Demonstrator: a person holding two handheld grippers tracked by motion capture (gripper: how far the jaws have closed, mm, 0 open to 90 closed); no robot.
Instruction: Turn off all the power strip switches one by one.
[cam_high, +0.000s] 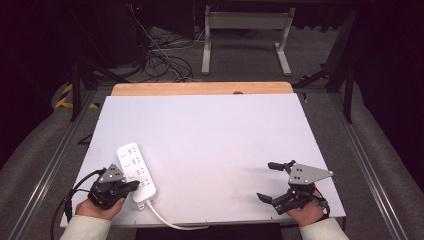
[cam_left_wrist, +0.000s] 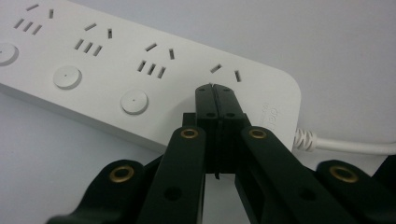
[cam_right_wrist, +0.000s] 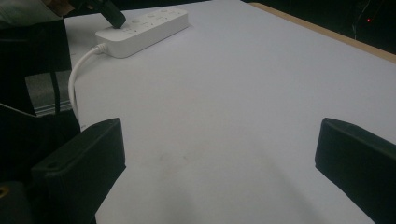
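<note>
At the tabletop's (cam_high: 210, 130) seven o'clock corner, the left gripper (cam_high: 131, 186), jaws clenched empty, presses its tip onto the white power strip (cam_high: 136, 172) (likely working a switch); the right gripper (cam_high: 272, 181) waits at five o'clock, jaws released.

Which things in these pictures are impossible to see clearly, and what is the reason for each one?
- Fourth round button of the power strip: left gripper view, covered by the shut left gripper.
- Far end of the strip: left gripper view, cut by the left edge.
- Where its cable ends: high view, it passes over the table edge.
- Socket markings: high view, too small.
- Printing beside the cable: left gripper view, partly covered.
</note>
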